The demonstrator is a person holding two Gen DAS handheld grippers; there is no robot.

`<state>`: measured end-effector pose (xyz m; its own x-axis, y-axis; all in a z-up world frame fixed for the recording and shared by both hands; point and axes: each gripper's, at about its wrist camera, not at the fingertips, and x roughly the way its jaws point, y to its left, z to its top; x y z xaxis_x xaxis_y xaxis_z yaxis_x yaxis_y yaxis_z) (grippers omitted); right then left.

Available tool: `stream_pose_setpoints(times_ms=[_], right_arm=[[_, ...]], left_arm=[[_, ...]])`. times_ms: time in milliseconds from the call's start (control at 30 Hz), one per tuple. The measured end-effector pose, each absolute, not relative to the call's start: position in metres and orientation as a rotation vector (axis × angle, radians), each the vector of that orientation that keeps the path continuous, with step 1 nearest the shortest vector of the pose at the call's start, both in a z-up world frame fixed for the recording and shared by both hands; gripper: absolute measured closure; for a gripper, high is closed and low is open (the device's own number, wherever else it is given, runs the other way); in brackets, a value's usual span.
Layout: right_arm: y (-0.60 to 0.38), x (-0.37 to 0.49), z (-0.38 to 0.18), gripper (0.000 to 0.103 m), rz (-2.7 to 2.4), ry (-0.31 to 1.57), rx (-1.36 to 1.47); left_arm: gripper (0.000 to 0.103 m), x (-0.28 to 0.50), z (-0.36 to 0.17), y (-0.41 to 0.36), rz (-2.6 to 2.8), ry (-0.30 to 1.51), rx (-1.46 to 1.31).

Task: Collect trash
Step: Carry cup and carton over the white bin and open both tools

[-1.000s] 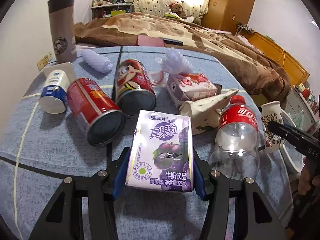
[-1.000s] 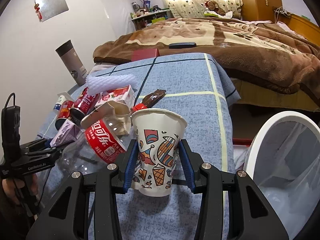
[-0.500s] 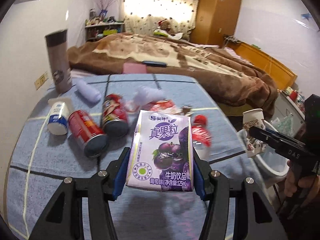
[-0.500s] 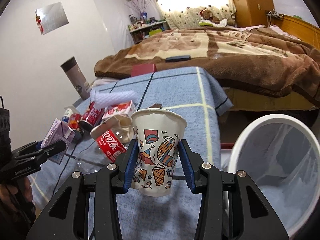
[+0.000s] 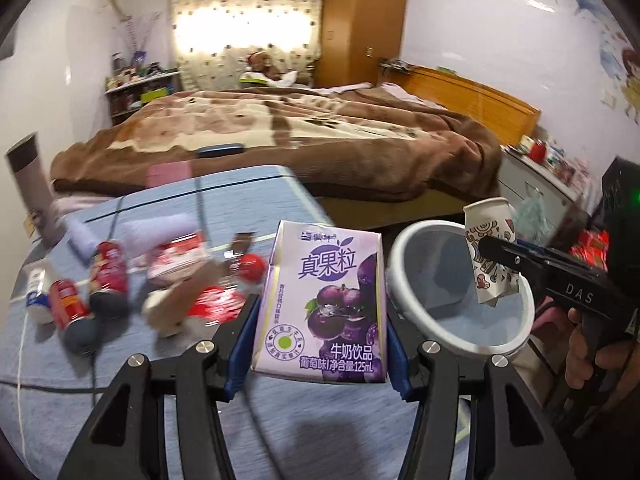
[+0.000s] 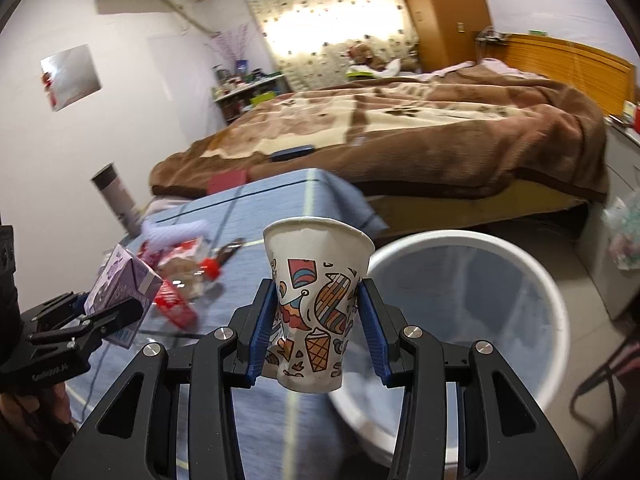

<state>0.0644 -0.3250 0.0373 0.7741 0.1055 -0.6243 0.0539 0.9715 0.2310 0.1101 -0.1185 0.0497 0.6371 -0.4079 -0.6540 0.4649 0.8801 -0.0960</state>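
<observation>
My left gripper (image 5: 318,344) is shut on a purple grape milk carton (image 5: 322,304), held above the blue tablecloth (image 5: 200,420). My right gripper (image 6: 318,332) is shut on a paper cup (image 6: 316,300) printed with ice creams, its sides slightly squeezed. A white bin (image 6: 520,280) with a clear liner stands just right of the table. In the left wrist view the right gripper (image 5: 500,252) holds the cup (image 5: 490,256) over the bin's rim (image 5: 412,240). In the right wrist view the left gripper (image 6: 116,308) and its carton (image 6: 124,284) are at the left.
Trash lies on the cloth: red cans (image 5: 108,276), a red-labelled plastic bottle (image 5: 224,292), a red-and-white carton (image 5: 176,256), a white pot (image 5: 36,296), foam netting (image 5: 160,228). A grey tumbler (image 5: 32,188) stands by the wall. A bed with a brown blanket (image 5: 320,140) lies behind.
Both grippers have lifted and swung right toward the bin, still gripping the carton and the cup. The trash pile has slid away to the left in both views.
</observation>
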Motion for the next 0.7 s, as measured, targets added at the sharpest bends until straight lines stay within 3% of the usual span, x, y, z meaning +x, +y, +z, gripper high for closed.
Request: stream_pose_setpoints(times_ms=[700], right_arm=[[-0.411,0.057,-0.01,0.056,-0.186,0.813,0.289]], left_arm=[[0.045,0.109,0.019,-0.255,-0.708,0.828,0.156]])
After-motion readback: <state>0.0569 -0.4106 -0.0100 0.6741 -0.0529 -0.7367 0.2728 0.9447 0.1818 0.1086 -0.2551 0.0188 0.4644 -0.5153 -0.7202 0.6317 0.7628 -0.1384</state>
